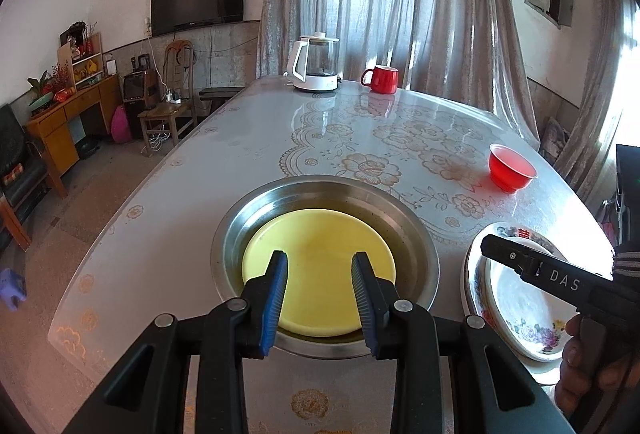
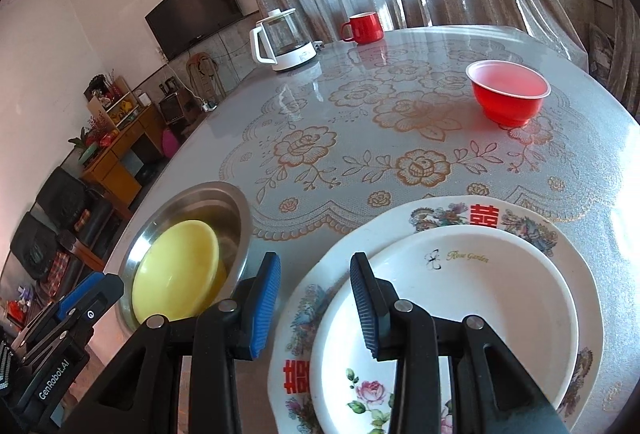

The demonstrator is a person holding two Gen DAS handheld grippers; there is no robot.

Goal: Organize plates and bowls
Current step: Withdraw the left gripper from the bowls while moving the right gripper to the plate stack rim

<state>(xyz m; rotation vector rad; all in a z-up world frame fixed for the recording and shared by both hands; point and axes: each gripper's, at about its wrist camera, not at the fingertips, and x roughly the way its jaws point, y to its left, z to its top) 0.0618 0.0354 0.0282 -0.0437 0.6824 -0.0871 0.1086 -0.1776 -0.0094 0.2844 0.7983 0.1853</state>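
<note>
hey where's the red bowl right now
The red bowl stands alone on the flowered tablecloth, on the right side of both wrist views, beyond the stacked white plates and nearer than the red mug at the far edge.

Two grippers: left gripper (image 1: 320, 298), right gripper (image 2: 314, 308). Three plates: yellow plate (image 1: 320, 266), flowered plate (image 2: 440, 214), white plate (image 2: 460, 314). One steel basin (image 1: 324, 190), one red bowl (image 2: 508, 94), one red mug (image 2: 364, 27), one kettle (image 2: 284, 40).
</note>
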